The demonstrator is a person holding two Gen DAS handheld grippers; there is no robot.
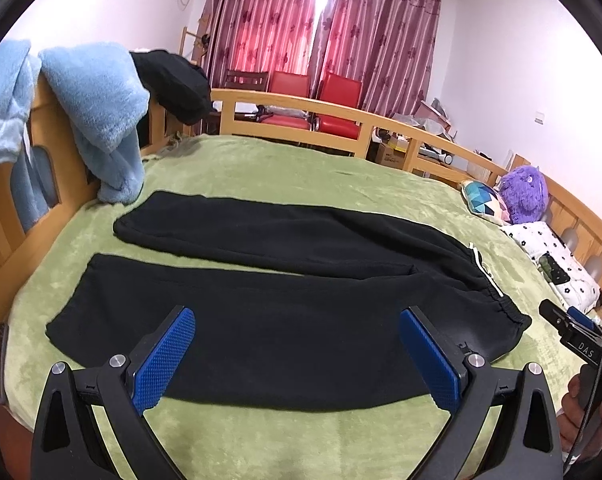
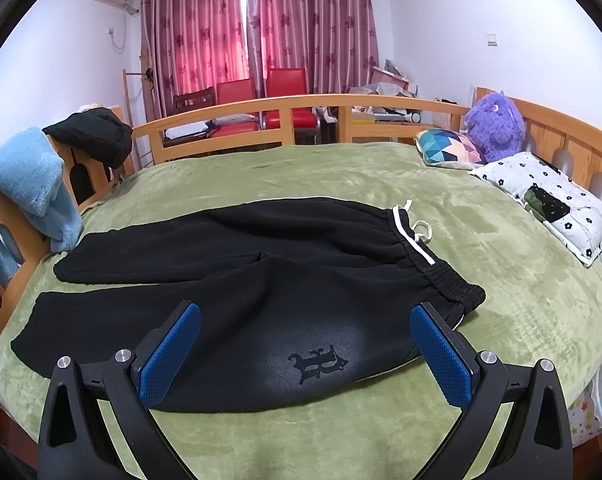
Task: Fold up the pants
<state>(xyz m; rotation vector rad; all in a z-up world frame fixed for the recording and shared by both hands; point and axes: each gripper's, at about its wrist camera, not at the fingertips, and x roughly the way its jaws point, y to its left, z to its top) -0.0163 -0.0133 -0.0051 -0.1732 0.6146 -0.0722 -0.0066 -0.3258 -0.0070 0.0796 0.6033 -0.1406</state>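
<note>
Left wrist view: black pants (image 1: pixel 285 300) spread flat on green blanket (image 1: pixel 301 168) of wooden bed (image 1: pixel 293 104), legs toward left, elastic waistband (image 1: pixel 497 304) toward right, near leg just beyond fingers. Left gripper (image 1: pixel 297 356) above near edge of pants, blue fingers (image 1: pixel 163 360) spread wide, holding nothing. Right gripper (image 1: pixel 573 322) at right edge of view, beside waistband, gripped by a hand (image 1: pixel 581 420); cannot tell finger state from here. Light blue fleece (image 1: pixel 97 112) draped over footboard at left, corner touching blanket near far cuff.

Right wrist view: same pants, two legs parted in a narrow V, white drawstring (image 2: pixel 417 232) curled at waistband, dark logo (image 2: pixel 319 362) on near hip between fingers. Right gripper fingers (image 2: pixel 441 360) spread wide, empty, hovering over hip area. Purple plush toy (image 2: pixel 495 126), patterned cushion (image 2: pixel 449 148) and white flowered pillow (image 2: pixel 549 196) along headboard at right, well apart from pants.
</note>
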